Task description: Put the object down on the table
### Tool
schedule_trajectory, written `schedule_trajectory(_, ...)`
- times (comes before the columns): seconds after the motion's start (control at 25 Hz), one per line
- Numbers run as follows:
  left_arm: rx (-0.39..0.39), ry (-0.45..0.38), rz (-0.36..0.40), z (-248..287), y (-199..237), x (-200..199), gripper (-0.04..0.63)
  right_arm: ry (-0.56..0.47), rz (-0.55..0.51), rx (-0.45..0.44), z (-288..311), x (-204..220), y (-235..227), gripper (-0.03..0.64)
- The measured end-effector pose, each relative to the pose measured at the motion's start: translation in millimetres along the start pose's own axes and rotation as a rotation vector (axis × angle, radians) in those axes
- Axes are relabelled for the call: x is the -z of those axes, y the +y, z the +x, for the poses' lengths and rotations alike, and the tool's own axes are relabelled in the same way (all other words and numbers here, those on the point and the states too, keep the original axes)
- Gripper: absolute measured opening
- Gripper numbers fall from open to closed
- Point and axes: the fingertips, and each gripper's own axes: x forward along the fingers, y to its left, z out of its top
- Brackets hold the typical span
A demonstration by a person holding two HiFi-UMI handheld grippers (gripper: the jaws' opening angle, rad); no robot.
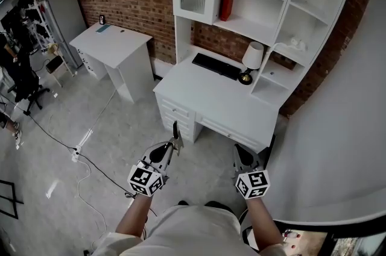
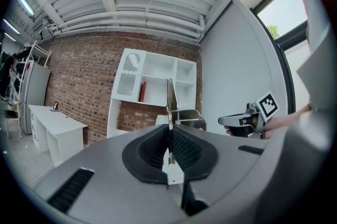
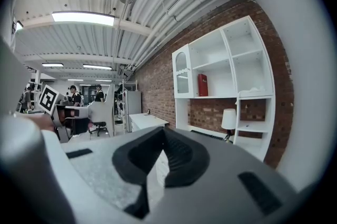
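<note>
My left gripper [image 1: 173, 147] is shut on a thin metal tool [image 1: 175, 131] that sticks out ahead of its jaws. In the left gripper view the tool [image 2: 169, 100] stands upright between the black pads [image 2: 184, 148], with a small metal bracket at its right side. My right gripper [image 1: 246, 158] is held beside it with its jaws shut and nothing between them [image 3: 162, 134]. Both grippers hover over the floor, short of the white desk [image 1: 211, 101]. The desk carries a black keyboard [image 1: 216, 66] and a small lamp [image 1: 251, 59].
A white shelf unit [image 1: 259, 2] with a red book [image 1: 227, 2] stands on the desk against the brick wall. A second white table [image 1: 111, 44] is at the left. A cable [image 1: 78, 155] runs over the floor. A grey wall [image 1: 344, 146] is at the right. People stand far off [image 3: 71, 95].
</note>
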Motion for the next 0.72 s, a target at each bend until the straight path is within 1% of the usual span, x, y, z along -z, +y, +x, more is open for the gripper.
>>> schedule_trajectory(0.2, 0.010, 0.003, -0.006, -3.6, 12.4, -2.2, -0.006, 0.007, 0.006, 0.013, 7.8, -3.0, 9.8, 0.002)
schedule_trajectory(0.44, 0.009, 0.010, -0.015, -3.0, 26.8, 4.8, -0.006, 0.021, 0.013, 0.019, 20.4, 3.0, 14.8, 0.002)
schedule_trajectory(0.72, -0.004, 0.021, -0.016, 18.7, 38.4, 3.4, -0.006, 0.030, 0.029, 0.010, 45.9, 0.8, -4.1, 0.002)
